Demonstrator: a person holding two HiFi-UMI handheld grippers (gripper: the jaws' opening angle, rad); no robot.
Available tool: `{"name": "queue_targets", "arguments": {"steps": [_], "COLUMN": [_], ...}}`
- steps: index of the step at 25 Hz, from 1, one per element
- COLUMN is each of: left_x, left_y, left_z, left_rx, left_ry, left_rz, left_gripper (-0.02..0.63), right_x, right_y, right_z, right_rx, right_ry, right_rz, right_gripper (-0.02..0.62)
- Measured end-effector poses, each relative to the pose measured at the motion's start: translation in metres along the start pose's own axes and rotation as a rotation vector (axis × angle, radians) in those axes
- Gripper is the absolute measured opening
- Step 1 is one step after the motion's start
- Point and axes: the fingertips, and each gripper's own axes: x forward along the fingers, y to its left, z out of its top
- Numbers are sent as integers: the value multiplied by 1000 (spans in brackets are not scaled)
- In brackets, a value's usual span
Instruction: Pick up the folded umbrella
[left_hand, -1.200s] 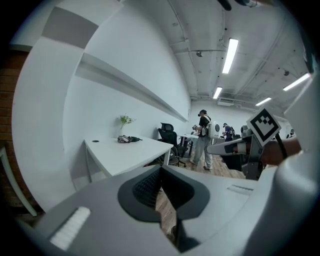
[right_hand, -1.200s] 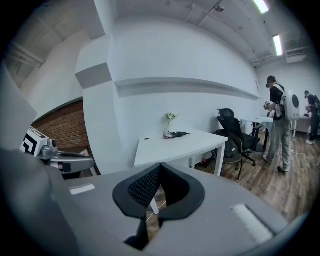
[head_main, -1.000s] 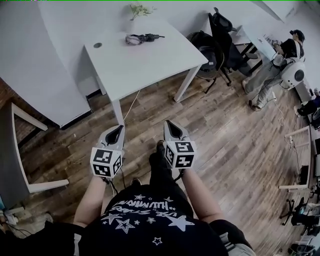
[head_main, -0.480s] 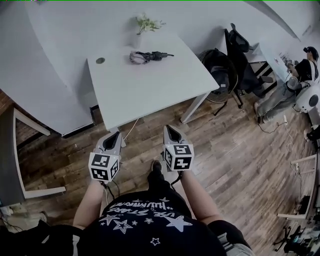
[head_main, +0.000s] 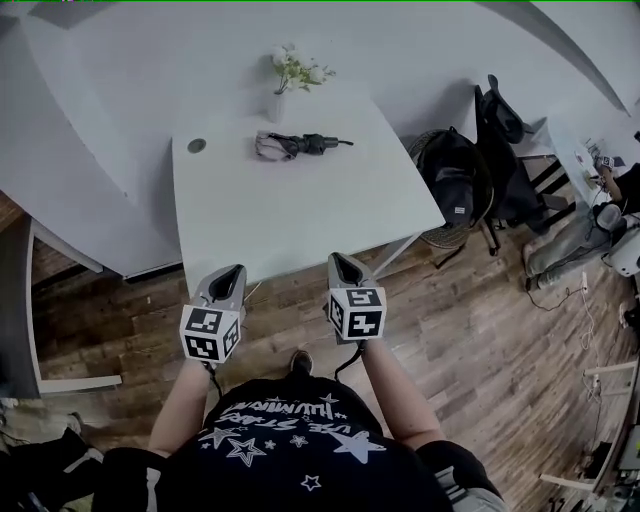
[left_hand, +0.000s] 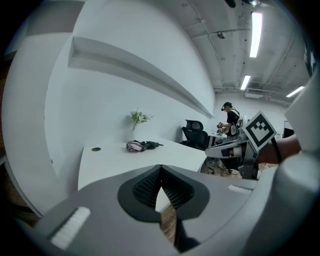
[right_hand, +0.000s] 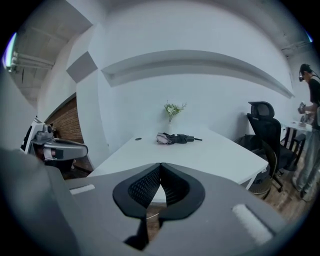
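The folded umbrella (head_main: 296, 146), dark with a pale bunched end at its left, lies on the far part of a white table (head_main: 300, 215). It also shows small in the left gripper view (left_hand: 142, 146) and the right gripper view (right_hand: 176, 138). My left gripper (head_main: 233, 274) and right gripper (head_main: 342, 264) are held side by side at the table's near edge, well short of the umbrella. Both point toward it. Both are shut with nothing between the jaws.
A white vase of flowers (head_main: 284, 85) stands just behind the umbrella by the wall. A round cable hole (head_main: 196, 146) is at the table's far left. Black office chairs (head_main: 465, 180) stand to the right. A person (head_main: 605, 215) is at the far right. The floor is wood.
Both grippers have moved toward the table, from over the wooden floor to its near edge. The table and umbrella now sit closer and more centred in the head view.
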Motion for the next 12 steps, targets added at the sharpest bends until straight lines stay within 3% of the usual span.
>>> {"name": "queue_targets", "arguments": {"steps": [8, 12], "left_x": [39, 43], "left_y": [-2, 3], "left_z": [13, 15], "left_rx": [-33, -38], "left_ry": [6, 25], "left_rz": [79, 97], "left_gripper": [3, 3], "right_x": [33, 50], "right_y": [-38, -37], "right_z": [6, 7], "right_rx": [-40, -85], "right_ry": [58, 90], "right_rz": [64, 109], "right_gripper": [18, 104]}}
